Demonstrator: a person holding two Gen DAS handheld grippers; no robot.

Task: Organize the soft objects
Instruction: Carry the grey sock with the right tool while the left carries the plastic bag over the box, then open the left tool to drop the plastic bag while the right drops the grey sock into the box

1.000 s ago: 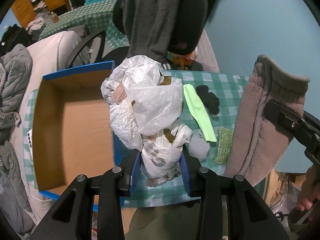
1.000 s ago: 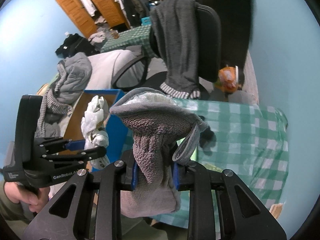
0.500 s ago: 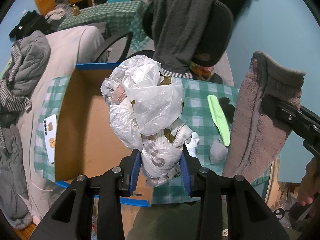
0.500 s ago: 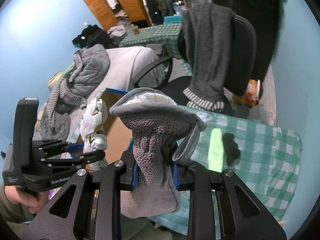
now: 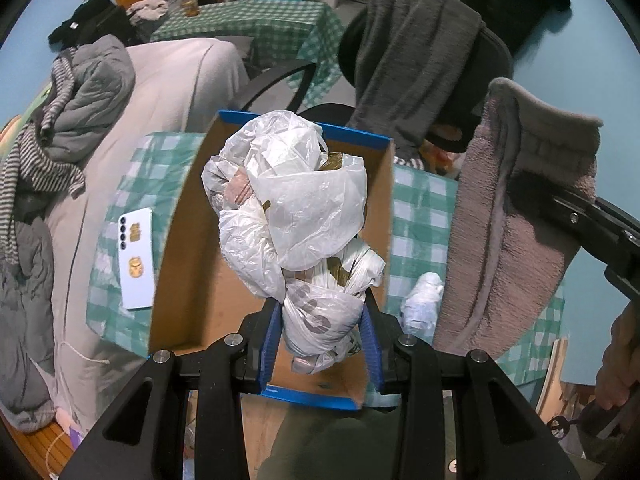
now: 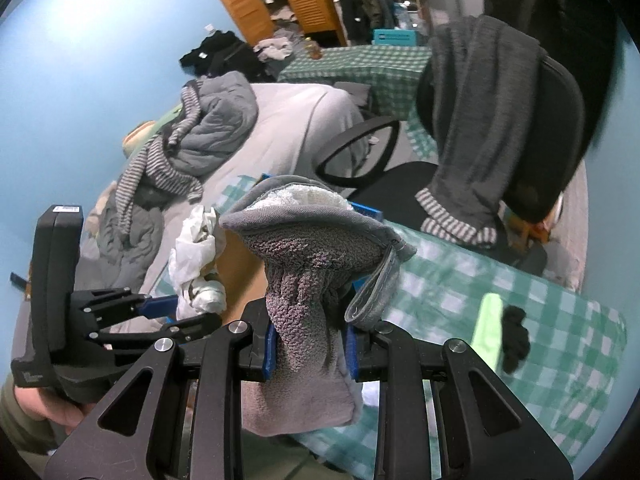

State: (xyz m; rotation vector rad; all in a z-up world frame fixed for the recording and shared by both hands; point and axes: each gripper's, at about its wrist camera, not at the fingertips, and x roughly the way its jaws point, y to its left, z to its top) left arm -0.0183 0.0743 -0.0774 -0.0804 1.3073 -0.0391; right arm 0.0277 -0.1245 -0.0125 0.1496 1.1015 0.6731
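Holding a bunch of white plastic bags (image 5: 296, 216) tight between its blue pads, the left gripper (image 5: 322, 344) now hangs right over the open cardboard box (image 5: 192, 272), which sat off to the side a second ago, so the bags look ready to drop in; a phone (image 5: 136, 256) has come into view beside the box. Looking from the other side, the right gripper (image 6: 310, 350) is squeezed shut on a gray fuzzy towel (image 6: 308, 280) held up above the green checked table (image 6: 560, 360), and the box (image 6: 240, 264) is closer behind it than before, so the towel is likely going there too
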